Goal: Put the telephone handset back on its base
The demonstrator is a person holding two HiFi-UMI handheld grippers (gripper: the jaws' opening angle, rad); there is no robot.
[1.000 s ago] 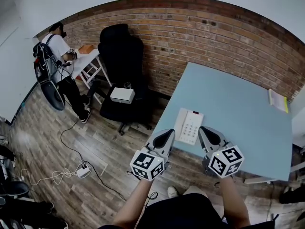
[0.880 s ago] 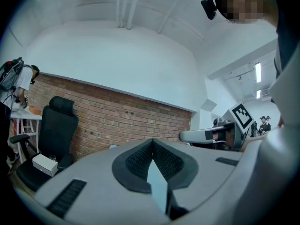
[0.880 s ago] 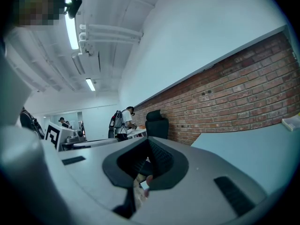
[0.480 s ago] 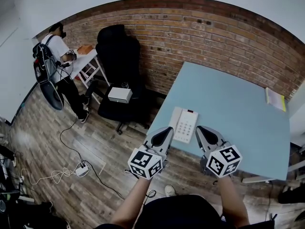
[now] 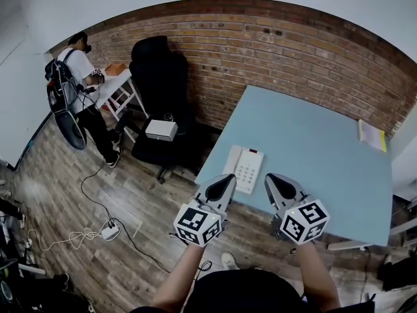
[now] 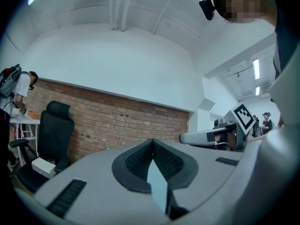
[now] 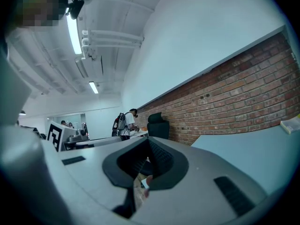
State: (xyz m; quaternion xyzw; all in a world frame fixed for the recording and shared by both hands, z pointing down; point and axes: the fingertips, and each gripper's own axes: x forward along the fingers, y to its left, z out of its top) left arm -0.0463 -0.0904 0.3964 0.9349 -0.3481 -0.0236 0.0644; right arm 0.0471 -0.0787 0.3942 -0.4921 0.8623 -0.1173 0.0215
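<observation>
A white telephone (image 5: pixel 244 169) lies on the light blue table (image 5: pixel 313 155), close to its near left corner. Its handset (image 5: pixel 230 160) lies along the left side of the base, beside the keypad. My left gripper (image 5: pixel 229 178) hovers just in front of the table's near edge, left of the phone, jaws shut and empty. My right gripper (image 5: pixel 269 177) is level with it, right of the phone, also shut with nothing in it. Both point up and forward: the left gripper (image 6: pixel 153 141) and right gripper (image 7: pixel 149 141) views show wall and ceiling, not the phone.
A black office chair (image 5: pixel 160 77) stands by the brick wall left of the table, with a white box (image 5: pixel 161 130) on its seat. A person (image 5: pixel 77 67) stands at a small white table at the far left. A power strip (image 5: pixel 109 230) and cables lie on the floor. A yellow booklet (image 5: pixel 371 135) lies at the table's far right.
In the head view the table and telephone have slid left and slightly up as the camera shifted. Both grippers stay shut and empty, at about the same spot.
</observation>
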